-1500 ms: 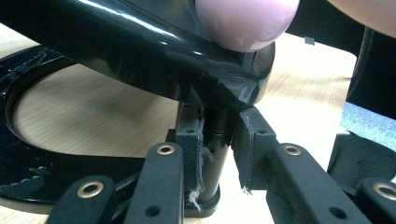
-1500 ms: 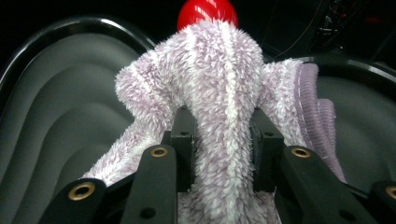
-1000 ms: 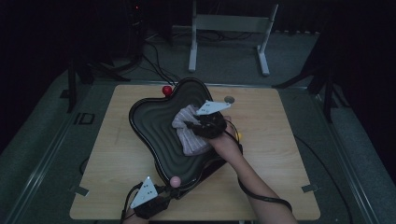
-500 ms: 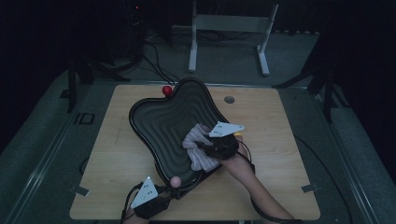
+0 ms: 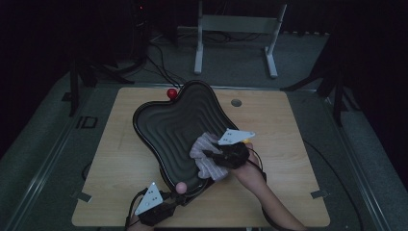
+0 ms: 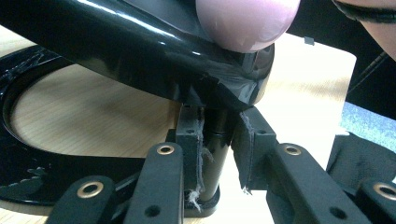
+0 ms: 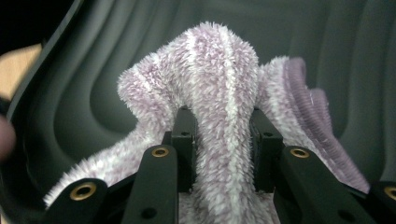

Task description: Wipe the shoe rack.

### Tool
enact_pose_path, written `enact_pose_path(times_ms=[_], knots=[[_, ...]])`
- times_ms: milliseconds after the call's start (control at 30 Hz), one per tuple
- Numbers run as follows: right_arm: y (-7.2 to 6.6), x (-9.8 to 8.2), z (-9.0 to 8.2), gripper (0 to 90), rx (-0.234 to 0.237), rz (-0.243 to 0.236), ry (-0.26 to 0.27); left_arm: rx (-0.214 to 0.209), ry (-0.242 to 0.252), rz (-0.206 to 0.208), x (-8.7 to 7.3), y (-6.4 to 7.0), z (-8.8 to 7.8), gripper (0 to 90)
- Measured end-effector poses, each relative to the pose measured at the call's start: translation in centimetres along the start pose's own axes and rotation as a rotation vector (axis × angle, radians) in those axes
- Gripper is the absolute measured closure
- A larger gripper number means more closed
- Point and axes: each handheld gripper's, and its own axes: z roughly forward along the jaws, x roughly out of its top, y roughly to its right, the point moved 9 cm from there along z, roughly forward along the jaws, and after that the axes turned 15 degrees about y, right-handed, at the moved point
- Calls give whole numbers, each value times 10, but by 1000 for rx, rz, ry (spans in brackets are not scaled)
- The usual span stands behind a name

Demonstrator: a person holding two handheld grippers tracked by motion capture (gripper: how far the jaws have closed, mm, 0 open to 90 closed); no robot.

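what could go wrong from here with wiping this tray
1. The cloth is pinched as one bunched fold in the right gripper; it might slip out mid-wipe.
2. The black tray is raised on a thin stem clamped by the left gripper; hard wiping near its edge could tip or twist it.

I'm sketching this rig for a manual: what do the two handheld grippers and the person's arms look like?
Both grippers are black. The left gripper and right gripper each carry a pale grey three-cornered plate dotted with small dark marks, and thin dark cables trail from them. Close up, the jaws are black linkage bars with brass-coloured rivets and frayed pad edges. The forearm is bare, no sleeve.
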Motion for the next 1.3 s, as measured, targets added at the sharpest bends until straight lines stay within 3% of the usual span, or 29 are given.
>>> enact_pose_path(times_ms=[300,600,733,833,1300], knots=[[-3,67,39,691,35,-17,94,-1,1,5,0,0,0,739],[0,118,94,686,33,-43,124,-3,2,5,0,0,0,739],[7,116,111,685,13,-40,88,0,6,2,0,0,-1,738],[7,107,116,681,26,-43,66,1,5,2,0,0,-1,738],[-11,65,80,681,41,-56,22,2,5,-1,0,0,0,738]])
